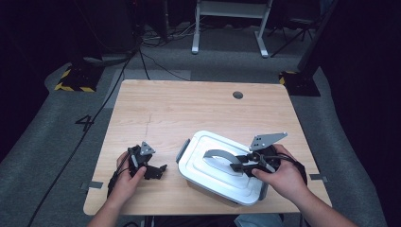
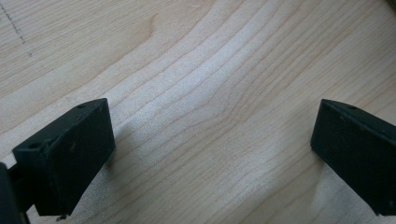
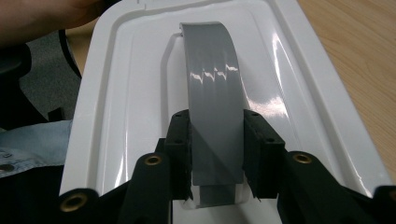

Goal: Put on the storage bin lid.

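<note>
A white lidded box (image 1: 208,177) sits on the wooden table (image 1: 189,109) near its front edge, right of the middle. A grey arched handle (image 1: 215,155) spans its lid (image 3: 116,93). My right gripper (image 1: 239,166) lies over the lid from the right. In the right gripper view its two black pads (image 3: 180,154) sit against both edges of the handle (image 3: 210,84), near the handle's closer end. My left gripper (image 1: 161,171) rests low on the table left of the box, apart from it. Its jaws stand wide open over bare wood (image 2: 212,154).
A round cable hole (image 1: 238,95) lies at the table's far right. Cables (image 1: 118,80) run across the grey floor on the left. White desk legs (image 1: 195,33) stand beyond the table, with yellow-black striped bases (image 1: 75,85) at both far corners.
</note>
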